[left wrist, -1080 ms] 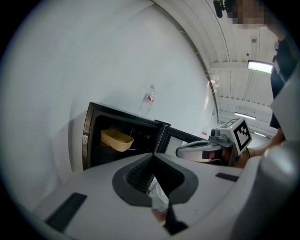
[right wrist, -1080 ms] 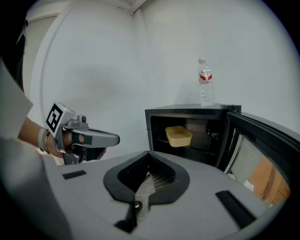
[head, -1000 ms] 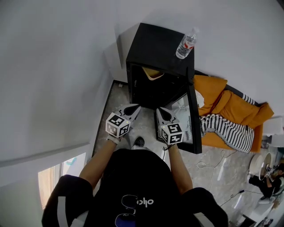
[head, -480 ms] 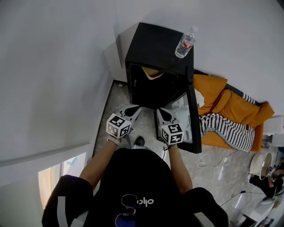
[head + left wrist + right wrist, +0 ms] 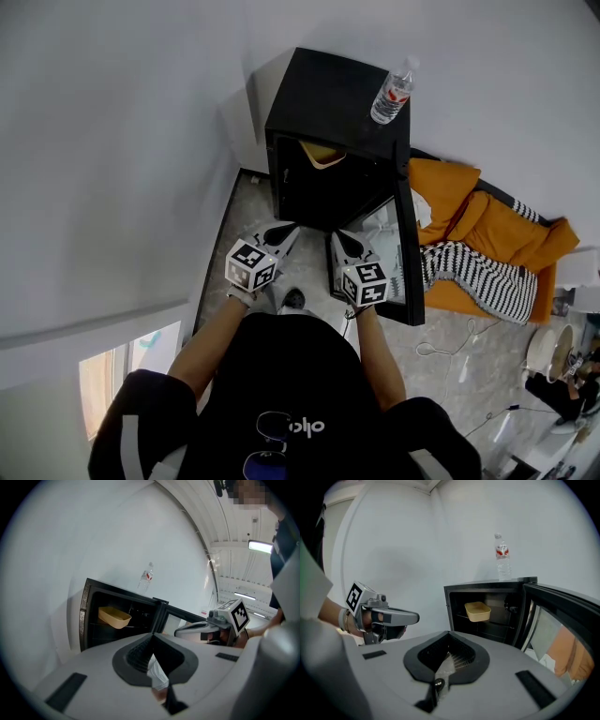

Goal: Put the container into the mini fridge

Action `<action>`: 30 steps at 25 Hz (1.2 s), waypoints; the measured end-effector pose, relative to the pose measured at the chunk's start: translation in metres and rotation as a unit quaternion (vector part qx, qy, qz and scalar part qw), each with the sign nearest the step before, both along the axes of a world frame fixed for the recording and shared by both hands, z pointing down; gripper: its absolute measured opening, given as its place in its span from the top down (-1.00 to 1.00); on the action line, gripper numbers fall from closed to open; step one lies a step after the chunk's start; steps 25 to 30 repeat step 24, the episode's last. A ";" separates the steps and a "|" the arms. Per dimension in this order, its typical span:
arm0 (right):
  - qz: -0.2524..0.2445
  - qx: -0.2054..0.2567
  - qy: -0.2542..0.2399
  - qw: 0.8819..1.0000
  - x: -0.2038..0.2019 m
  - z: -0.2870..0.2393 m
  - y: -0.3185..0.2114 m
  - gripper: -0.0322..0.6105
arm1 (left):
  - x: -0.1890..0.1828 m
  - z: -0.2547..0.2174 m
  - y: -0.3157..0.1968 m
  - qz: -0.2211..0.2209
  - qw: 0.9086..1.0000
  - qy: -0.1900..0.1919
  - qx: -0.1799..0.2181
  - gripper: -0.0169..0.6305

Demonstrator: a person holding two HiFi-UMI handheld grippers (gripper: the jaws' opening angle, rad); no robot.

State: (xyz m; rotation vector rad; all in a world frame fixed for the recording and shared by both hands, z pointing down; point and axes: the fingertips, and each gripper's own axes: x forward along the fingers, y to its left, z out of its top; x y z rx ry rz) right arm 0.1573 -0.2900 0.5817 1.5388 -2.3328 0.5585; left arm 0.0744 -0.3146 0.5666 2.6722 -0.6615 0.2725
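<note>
We see tan container (image 5: 323, 154) on upper shelf inside mini fridge (image 5: 328, 94), at 12 o'clock. Left gripper (image 5: 285, 228), right gripper (image 5: 340, 234) both clenched, empty. We judge placing done; next, push open door (image 5: 405, 253), at 2 o'clock, closed.

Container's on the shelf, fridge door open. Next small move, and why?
Probably swing the right tongs out to the open door and start pushing it closed. The tan container already sits on the upper shelf inside the mini fridge. The right tongs and the left tongs are shut and empty, and the door hangs open on the right tongs' side.
</note>
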 end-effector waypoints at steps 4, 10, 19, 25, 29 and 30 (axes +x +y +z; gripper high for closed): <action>-0.001 0.001 0.001 1.000 0.001 0.001 -0.001 0.88 | 0.001 0.000 -0.001 -0.002 1.000 0.001 0.001 0.92; 0.000 0.001 0.002 1.000 0.002 -0.001 0.000 0.88 | -0.001 -0.001 -0.001 -0.003 1.000 0.004 -0.002 0.92; -0.002 0.000 0.001 1.000 -0.001 0.000 -0.001 0.88 | -0.005 -0.002 -0.003 -0.008 1.000 0.007 -0.002 0.92; -0.003 0.001 0.000 1.000 -0.004 0.000 0.000 0.88 | -0.007 -0.002 -0.004 -0.008 1.000 0.008 -0.002 0.92; -0.003 0.001 0.000 1.000 -0.004 0.000 0.000 0.88 | -0.007 -0.002 -0.004 -0.008 1.000 0.008 -0.002 0.92; -0.003 0.001 0.000 1.000 -0.004 0.000 0.000 0.88 | -0.007 -0.002 -0.004 -0.008 1.000 0.008 -0.002 0.92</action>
